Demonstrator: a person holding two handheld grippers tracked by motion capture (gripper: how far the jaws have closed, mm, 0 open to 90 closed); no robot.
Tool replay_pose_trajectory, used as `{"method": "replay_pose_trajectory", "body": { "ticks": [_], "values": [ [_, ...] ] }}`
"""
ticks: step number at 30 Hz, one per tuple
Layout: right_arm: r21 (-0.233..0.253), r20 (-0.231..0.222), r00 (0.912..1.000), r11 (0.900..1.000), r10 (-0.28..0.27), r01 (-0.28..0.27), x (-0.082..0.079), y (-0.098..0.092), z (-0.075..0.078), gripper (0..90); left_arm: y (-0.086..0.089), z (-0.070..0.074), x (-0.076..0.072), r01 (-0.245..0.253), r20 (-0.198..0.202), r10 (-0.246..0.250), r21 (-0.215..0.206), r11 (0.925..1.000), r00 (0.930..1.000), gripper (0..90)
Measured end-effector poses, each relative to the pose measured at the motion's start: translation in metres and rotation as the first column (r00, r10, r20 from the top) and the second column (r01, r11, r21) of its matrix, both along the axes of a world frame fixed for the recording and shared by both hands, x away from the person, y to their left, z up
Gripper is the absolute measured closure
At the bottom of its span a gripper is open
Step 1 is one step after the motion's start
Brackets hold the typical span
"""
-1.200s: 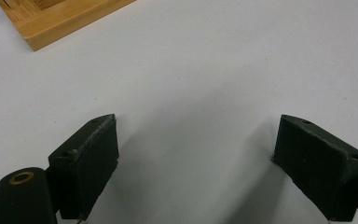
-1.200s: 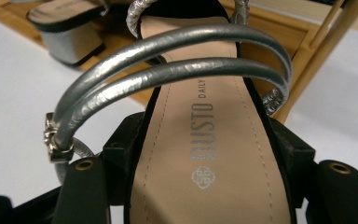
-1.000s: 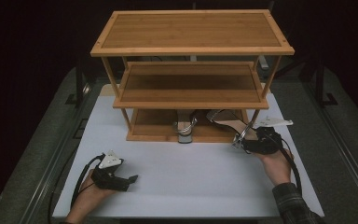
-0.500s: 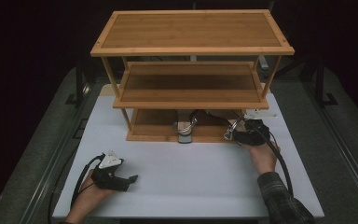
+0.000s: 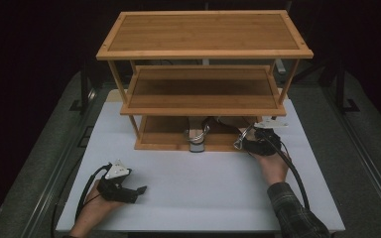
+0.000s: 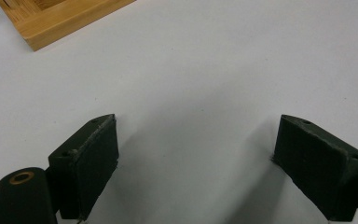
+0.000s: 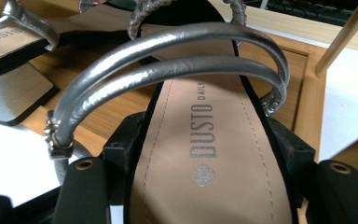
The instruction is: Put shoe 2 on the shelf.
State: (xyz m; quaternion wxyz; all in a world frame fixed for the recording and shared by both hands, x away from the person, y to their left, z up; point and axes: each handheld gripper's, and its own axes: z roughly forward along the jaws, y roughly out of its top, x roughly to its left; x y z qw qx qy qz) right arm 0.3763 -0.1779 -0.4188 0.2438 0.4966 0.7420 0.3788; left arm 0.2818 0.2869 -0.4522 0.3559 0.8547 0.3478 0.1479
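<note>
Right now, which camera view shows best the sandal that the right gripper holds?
The right gripper view: the sandal is close, with its silver straps, tan insole and printed brand clear, both jaws against its sides. In the high view it is small and partly hidden under the shelf. The left gripper view faces the white table.

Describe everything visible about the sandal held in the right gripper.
The sandal has a tan insole printed DUSTO, a black sole edge and two silver, leather-like straps arching over it. The right gripper clamps its sides, black fingers against the sole. It points into the wooden rack's bottom shelf, beside the matching sandal.
</note>
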Motion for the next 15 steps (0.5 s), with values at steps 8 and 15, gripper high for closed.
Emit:
{"method": "replay_pose_trajectory", "body": {
  "ticks": [8, 15],
  "values": [
    [0.024, -0.003, 0.9998, 0.999, -0.022, 0.022, 0.011, 0.003, -0.005, 38.3, 0.000, 0.000, 0.000, 0.000, 0.000, 0.000, 0.000, 1.0000, 1.0000, 12.7],
    [0.027, 0.017, 0.9993, 0.999, -0.032, 0.032, 0.026, 0.008, -0.009, 38.2, 0.000, 0.000, 0.000, 0.001, -0.001, -0.001, -0.001, 1.0000, 1.0000, 12.7]
  ]
}}
